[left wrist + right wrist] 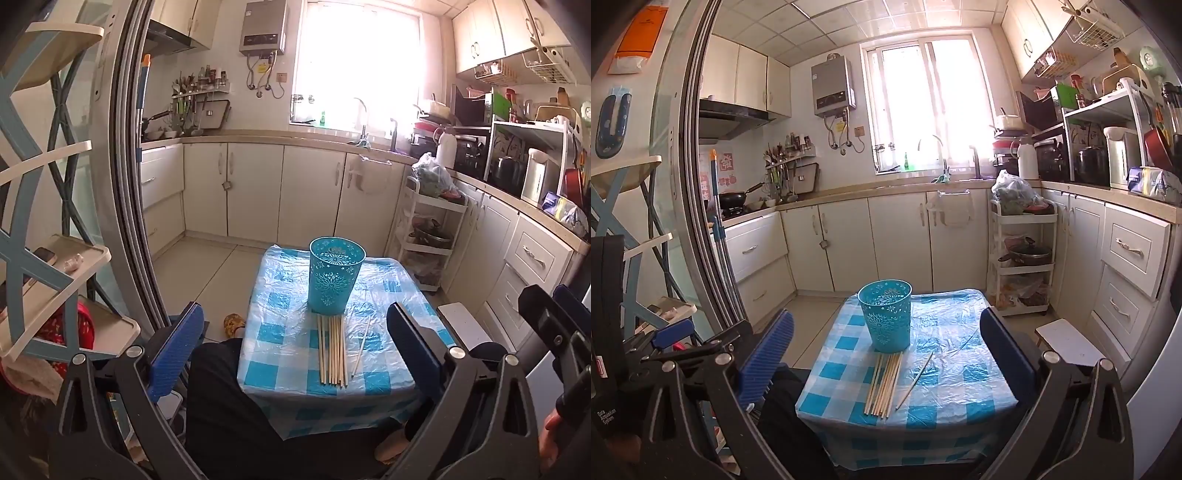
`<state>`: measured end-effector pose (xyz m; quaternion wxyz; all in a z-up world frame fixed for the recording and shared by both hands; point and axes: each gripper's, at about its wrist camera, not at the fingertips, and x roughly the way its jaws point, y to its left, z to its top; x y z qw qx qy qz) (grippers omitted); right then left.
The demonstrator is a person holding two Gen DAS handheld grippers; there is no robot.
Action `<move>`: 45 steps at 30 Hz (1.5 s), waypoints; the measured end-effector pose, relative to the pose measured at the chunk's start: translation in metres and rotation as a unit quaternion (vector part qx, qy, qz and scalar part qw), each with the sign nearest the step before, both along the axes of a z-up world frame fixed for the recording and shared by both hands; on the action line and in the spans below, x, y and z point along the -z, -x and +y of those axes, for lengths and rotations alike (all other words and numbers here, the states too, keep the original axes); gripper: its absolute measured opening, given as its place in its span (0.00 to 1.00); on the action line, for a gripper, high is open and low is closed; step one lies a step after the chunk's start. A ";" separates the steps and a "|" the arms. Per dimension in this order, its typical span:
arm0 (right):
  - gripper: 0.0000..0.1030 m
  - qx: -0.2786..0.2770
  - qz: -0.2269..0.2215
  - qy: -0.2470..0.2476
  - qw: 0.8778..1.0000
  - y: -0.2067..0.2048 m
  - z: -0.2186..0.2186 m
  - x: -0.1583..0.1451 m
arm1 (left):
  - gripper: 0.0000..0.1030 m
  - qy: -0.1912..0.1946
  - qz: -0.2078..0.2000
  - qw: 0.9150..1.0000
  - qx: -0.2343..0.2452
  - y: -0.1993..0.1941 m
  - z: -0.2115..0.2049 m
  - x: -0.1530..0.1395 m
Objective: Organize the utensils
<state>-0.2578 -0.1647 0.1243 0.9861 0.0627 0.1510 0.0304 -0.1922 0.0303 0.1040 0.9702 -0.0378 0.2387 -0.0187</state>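
One small desk (295, 354) with a blue-and-white checked cover under clear plastic. One teal cutout basket (334, 275) stands upright on it, toward the far edge. Just in front of the basket, one bundle of chopsticks (332, 350) lies flat, side by side, far ends touching or nearly touching the basket's base; roughly eight to ten, exact count unclear. One single chopstick (361, 345) lies apart, just right of the bundle, slightly angled.

Left gripper (295, 350): jaws fully spread, nothing between them, held above the near edge of the desk. Right gripper (886, 362): jaws likewise wide, empty, clear of the basket and chopsticks.
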 end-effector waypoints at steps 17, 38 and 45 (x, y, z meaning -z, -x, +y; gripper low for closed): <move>0.94 -0.006 -0.003 0.008 1.000 -0.001 0.002 0.004 | 0.93 0.002 -0.005 1.000 -0.003 0.004 -0.002 0.001; 0.94 -0.009 -0.002 0.012 1.000 0.001 0.006 0.005 | 0.93 0.002 -0.004 1.000 -0.003 0.005 -0.003 0.002; 0.94 -0.015 0.017 0.037 0.999 -0.006 0.010 0.009 | 0.93 0.004 0.006 1.000 -0.001 0.002 -0.005 0.009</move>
